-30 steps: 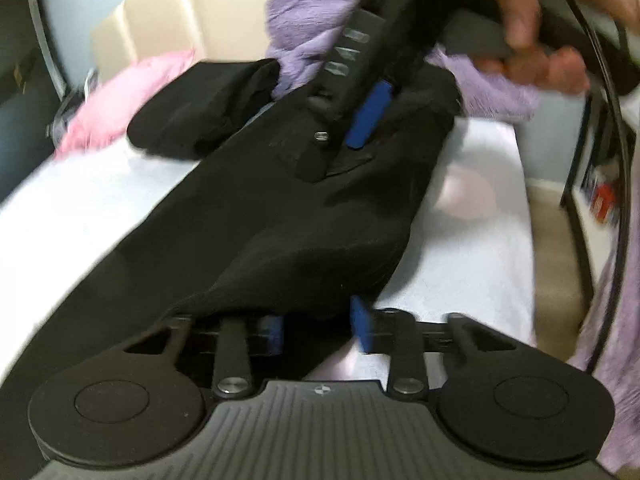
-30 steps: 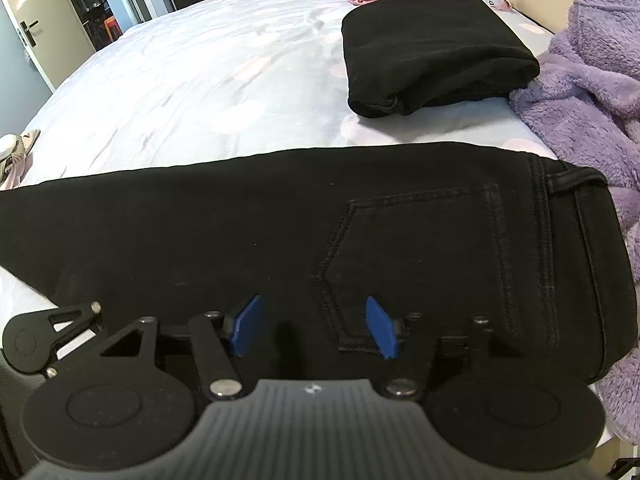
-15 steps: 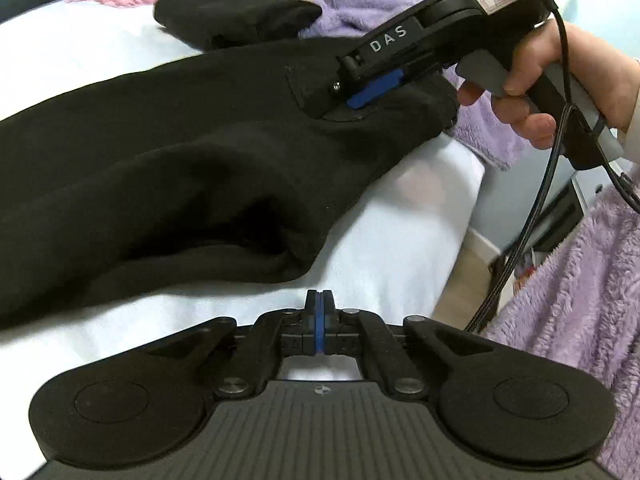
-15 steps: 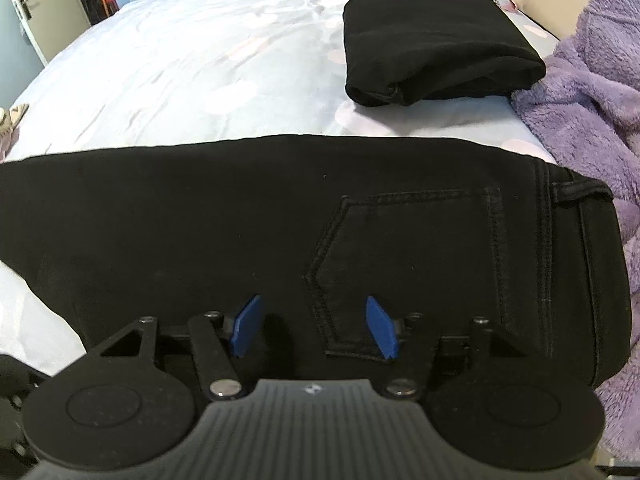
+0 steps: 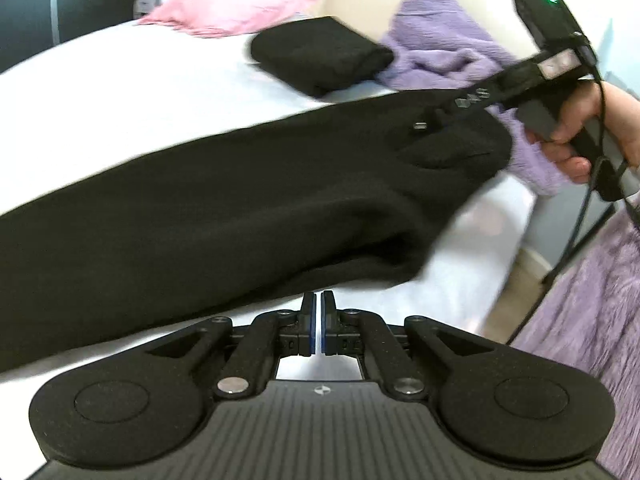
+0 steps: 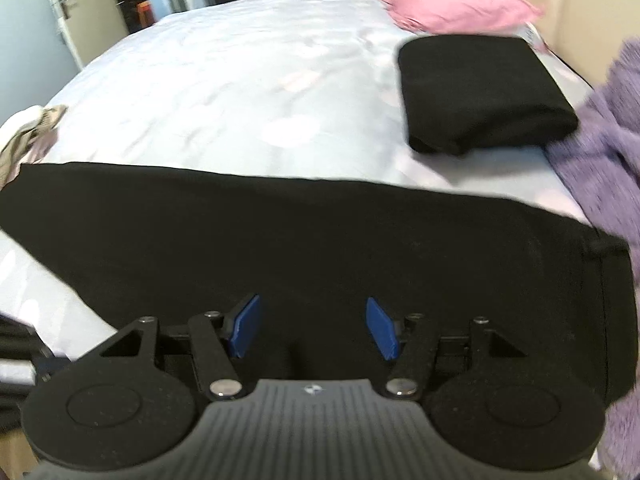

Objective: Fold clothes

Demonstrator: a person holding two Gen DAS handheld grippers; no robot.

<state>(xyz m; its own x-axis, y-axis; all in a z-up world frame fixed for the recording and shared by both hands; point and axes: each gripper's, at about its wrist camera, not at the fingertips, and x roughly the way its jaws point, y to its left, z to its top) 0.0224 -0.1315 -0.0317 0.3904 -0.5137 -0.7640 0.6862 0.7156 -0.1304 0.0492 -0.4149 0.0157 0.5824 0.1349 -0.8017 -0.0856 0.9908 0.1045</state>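
Black jeans point(image 5: 224, 200) lie folded lengthwise across the white bed point(image 5: 120, 80); they also show in the right wrist view point(image 6: 320, 248). My left gripper point(image 5: 321, 322) is shut and empty, just off the jeans' near edge. My right gripper point(image 6: 314, 326) is open, its blue pads point(image 6: 245, 326) over the jeans near the waist end. The right gripper also shows in the left wrist view point(image 5: 436, 118), held above the waist end; its fingertips are hidden there.
A folded black garment point(image 6: 480, 92) lies further up the bed, with a pink pillow point(image 6: 452, 4) behind it. A purple fleece point(image 5: 448, 56) lies at the bed's right edge. Crumpled cloth point(image 6: 28, 132) lies at the left. The bed edge and floor point(image 5: 516, 292) are to the right.
My left gripper let go of the jeans' edge, shut, and drew back from them. The right gripper stayed open and pulled back and up a little over the waist end.
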